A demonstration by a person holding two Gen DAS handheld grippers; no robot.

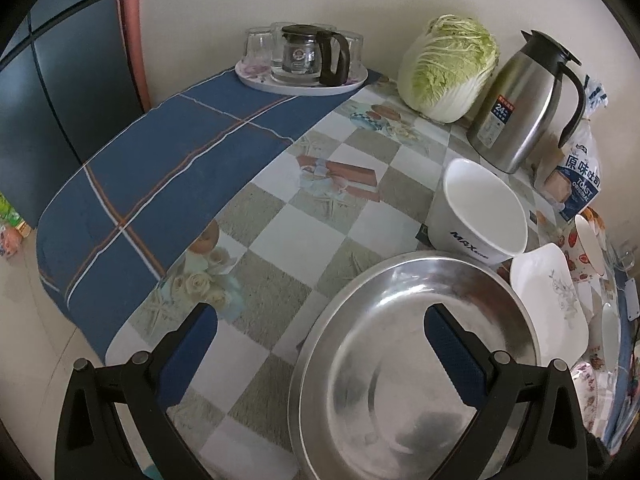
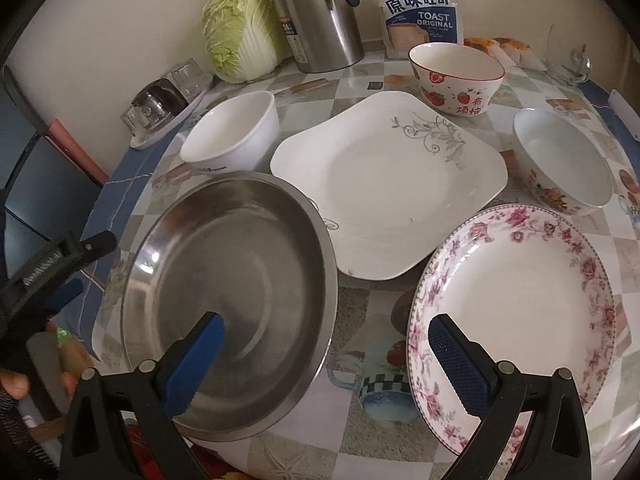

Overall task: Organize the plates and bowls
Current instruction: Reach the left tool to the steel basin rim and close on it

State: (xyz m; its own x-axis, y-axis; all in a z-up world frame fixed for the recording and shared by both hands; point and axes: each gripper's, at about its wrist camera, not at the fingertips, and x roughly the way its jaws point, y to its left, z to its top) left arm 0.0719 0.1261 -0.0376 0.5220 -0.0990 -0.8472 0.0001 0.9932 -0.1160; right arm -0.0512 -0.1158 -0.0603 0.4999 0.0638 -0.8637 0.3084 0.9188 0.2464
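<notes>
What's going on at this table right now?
A person holds a gripper in each hand over a table set with dishes. Both the left gripper and the right gripper are open and hold nothing. A steel plate, a square white plate, a floral plate and three bowls lie apart, none stacked yet.

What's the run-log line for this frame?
phase: pre-grasp | left claw: open, over steel plate rim | right claw: open, between steel plate and floral plate | held: nothing
</notes>
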